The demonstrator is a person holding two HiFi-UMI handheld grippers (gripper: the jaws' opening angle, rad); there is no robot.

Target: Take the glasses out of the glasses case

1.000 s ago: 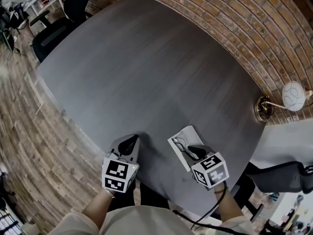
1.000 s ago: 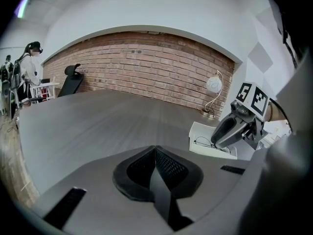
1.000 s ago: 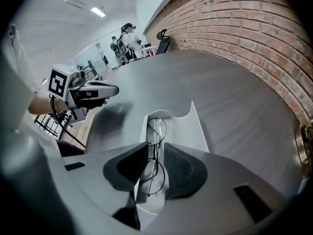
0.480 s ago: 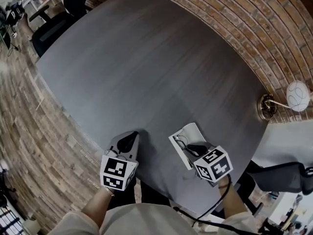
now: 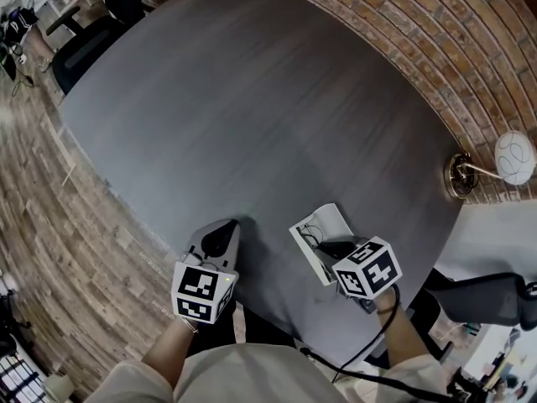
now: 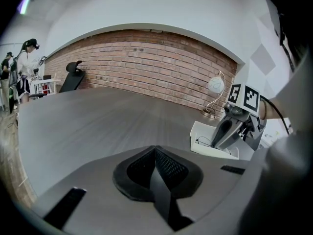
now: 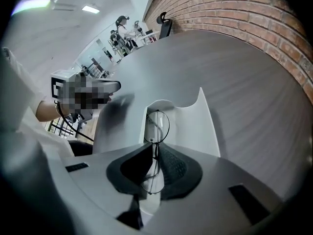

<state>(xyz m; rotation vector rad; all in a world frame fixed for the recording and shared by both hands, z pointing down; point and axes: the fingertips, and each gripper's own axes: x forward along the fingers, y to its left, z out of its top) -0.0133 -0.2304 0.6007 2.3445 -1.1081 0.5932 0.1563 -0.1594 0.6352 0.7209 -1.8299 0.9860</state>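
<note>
A white glasses case (image 5: 329, 223) lies open near the front edge of the dark grey table (image 5: 252, 116). Thin wire-framed glasses (image 7: 158, 124) stand out of the case (image 7: 195, 131), one round lens ring just beyond my jaws. My right gripper (image 7: 154, 153) is shut on the glasses' frame; in the head view it (image 5: 334, 248) sits over the case's near end. My left gripper (image 5: 220, 240) rests at the table's front edge, left of the case, shut with nothing in it (image 6: 155, 153). From the left gripper view, the case (image 6: 205, 137) and right gripper (image 6: 229, 130) are at the right.
A lamp with a white globe (image 5: 513, 156) and brass base (image 5: 457, 179) stands at the table's right edge by the brick wall (image 5: 436, 32). Office chairs stand off the far left corner (image 5: 84, 53) and at the right (image 5: 487, 300). Wooden floor lies left.
The right gripper has crept slightly away from me over the case, still holding the glasses. The left gripper has stayed put. The head view has shifted a little.
</note>
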